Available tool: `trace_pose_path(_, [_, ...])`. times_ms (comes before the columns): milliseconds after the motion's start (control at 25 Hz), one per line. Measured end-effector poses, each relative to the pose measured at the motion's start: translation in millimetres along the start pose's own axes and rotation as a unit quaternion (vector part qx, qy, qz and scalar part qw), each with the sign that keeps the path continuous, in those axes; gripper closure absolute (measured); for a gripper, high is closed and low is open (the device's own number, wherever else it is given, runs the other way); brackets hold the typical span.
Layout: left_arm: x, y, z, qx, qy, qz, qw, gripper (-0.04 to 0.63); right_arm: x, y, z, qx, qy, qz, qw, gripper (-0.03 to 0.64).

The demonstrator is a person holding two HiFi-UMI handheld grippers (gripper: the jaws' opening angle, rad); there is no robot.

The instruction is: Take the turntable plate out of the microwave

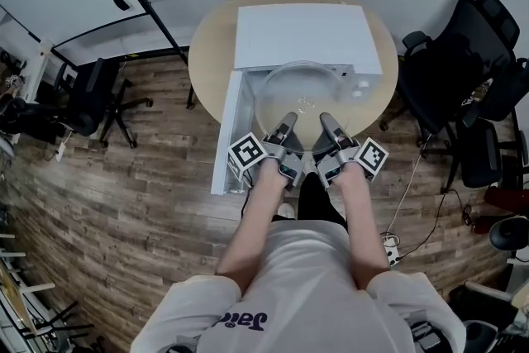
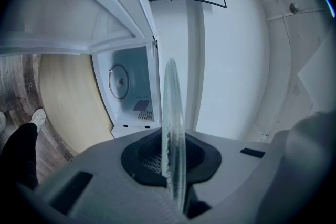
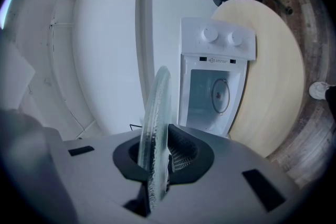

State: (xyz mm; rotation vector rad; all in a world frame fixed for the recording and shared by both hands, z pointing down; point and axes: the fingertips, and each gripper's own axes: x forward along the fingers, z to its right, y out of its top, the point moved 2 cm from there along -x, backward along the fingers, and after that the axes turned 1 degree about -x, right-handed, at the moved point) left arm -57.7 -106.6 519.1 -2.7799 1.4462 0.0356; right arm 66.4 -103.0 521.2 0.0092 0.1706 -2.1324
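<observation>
Office chair (image 1: 95,99): dark, on the wood floor (image 1: 124,194) at far L, well apart from the table.
Table (image 1: 208,66): round, pale wood top; bears the microwave.
Door (image 1: 227,136): white, swung wide open to the L of the oven front.
Left gripper (image 1: 288,123) (image 2: 173,165): jaws clamped on the plate's near rim, L of centre. In the left gripper view the glass stands edge-on betw. the ribbed black pads.
Turntable plate (image 1: 304,91) (image 2: 172,107) (image 3: 157,107): clear glass disc, held level by both grippers in front of the oven's open mouth, above the table's near part. Its far rim meets the oven front in the head view; can't tell if that rim is inside the mouth.
Microwave (image 1: 302,37) (image 3: 218,60): white box, approx. mid-table; two round knobs (image 3: 220,35) on its panel.
Cavity (image 2: 131,86) (image 3: 207,94): open, pale inside; on its floor a round ring (image 2: 119,81) (image 3: 221,94) w/ a dark centre. The plate is not on it.
Right gripper (image 1: 325,123) (image 3: 157,165): jaws clamped on the same near rim, R of centre, just beside the left gripper; glass edge-on betw. its pads.
Black chairs (image 1: 463,70): several, grouped at R of the table.
</observation>
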Motion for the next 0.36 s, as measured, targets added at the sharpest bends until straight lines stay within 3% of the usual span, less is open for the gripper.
trace_pose_path(360, [2.4, 5.6, -7.8, -0.020, 0.004, 0.004, 0.9998, 0.560, 7.6, 0.5, 6.1, -0.018, -0.017, -0.015, 1.000, 0.588])
